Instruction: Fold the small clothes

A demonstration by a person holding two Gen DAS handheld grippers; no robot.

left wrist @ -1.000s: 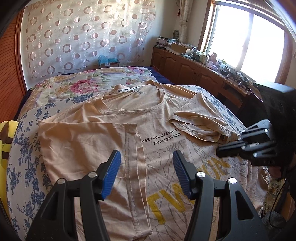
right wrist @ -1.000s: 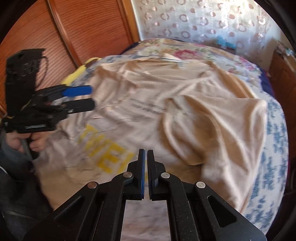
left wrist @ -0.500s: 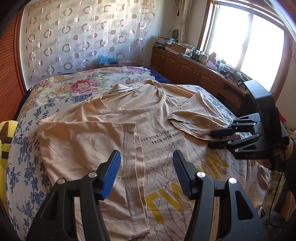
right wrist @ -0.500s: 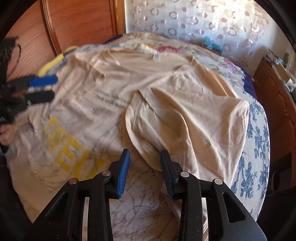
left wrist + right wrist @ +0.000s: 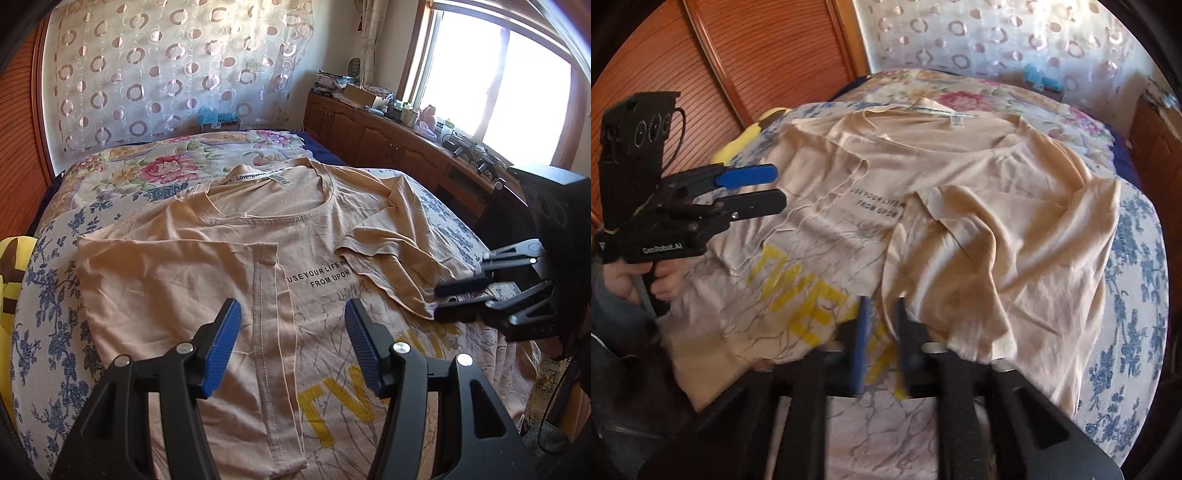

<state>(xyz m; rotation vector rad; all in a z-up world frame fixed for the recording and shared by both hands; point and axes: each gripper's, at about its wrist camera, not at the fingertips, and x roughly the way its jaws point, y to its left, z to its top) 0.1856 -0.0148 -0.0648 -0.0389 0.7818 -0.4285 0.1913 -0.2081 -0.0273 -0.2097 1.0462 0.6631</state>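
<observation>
Narrowing since before, right claw (image 5: 881, 345) over T-shirt (image 5: 960, 177)

Ahead of your fingers you see a floral bedspread (image 5: 155, 173); beyond it, a circle-patterned curtain (image 5: 166, 74); right, wooden cabinets (image 5: 373, 136).

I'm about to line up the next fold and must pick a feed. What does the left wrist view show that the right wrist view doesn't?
Left wrist only: the bright window, the wooden cabinets below it, and the right gripper at the folded sleeve's edge.

Right wrist only: the reddish slatted wooden doors and the left gripper, open in a hand.

Both: the beige T-shirt with yellow lettering on the floral bedspread, one side folded in, and the circle-patterned curtain.
</observation>
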